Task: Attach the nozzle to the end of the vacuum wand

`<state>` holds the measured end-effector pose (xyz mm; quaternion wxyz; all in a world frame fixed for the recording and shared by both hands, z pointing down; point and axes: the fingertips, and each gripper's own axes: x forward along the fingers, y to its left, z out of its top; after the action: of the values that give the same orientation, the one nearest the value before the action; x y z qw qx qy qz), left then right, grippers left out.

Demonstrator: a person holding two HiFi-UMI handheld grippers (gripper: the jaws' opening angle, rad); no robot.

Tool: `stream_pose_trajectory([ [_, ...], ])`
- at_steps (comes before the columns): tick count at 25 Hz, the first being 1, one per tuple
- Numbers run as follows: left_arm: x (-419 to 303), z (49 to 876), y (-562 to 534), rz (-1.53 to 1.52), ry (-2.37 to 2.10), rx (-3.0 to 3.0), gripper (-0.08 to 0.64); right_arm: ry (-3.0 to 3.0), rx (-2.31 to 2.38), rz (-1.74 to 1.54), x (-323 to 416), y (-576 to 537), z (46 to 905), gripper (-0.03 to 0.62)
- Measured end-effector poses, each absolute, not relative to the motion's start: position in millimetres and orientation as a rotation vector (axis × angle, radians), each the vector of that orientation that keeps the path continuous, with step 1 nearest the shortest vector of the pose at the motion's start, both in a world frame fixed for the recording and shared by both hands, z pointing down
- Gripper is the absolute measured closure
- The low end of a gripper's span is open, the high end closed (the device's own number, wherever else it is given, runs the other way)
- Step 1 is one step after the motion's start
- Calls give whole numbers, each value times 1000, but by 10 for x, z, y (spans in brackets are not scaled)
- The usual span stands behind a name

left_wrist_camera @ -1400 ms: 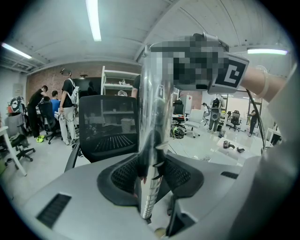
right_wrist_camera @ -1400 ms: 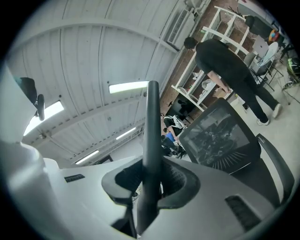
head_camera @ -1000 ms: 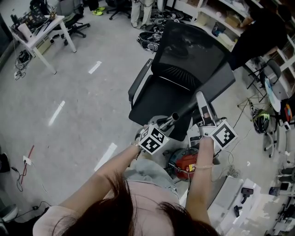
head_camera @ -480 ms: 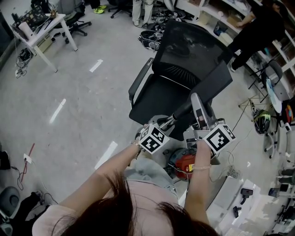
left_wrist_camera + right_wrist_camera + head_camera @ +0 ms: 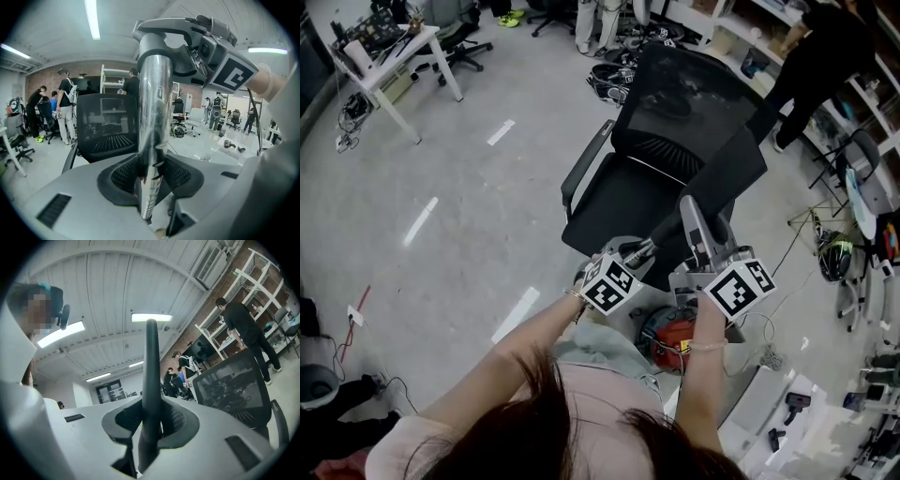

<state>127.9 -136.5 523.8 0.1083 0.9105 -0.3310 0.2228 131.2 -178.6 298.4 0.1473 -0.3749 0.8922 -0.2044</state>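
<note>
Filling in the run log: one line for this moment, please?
left hand-held gripper: shut on wand | right hand-held gripper: shut on nozzle | join: unclear

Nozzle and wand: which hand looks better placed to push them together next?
Right, probably. The right gripper is shut on the dark nozzle and, in the left gripper view, stands at the far end of the wand. The left gripper is clamped on the shiny wand, better suited to bracing it.
</note>
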Motion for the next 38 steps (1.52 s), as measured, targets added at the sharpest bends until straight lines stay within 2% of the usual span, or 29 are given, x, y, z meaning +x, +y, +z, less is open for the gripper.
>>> stream_pose_trajectory([
  [38, 1230, 5186, -1233, 687, -849, 2718, 403, 2564, -1272, -382, 1195, -1520, 2894, 486],
])
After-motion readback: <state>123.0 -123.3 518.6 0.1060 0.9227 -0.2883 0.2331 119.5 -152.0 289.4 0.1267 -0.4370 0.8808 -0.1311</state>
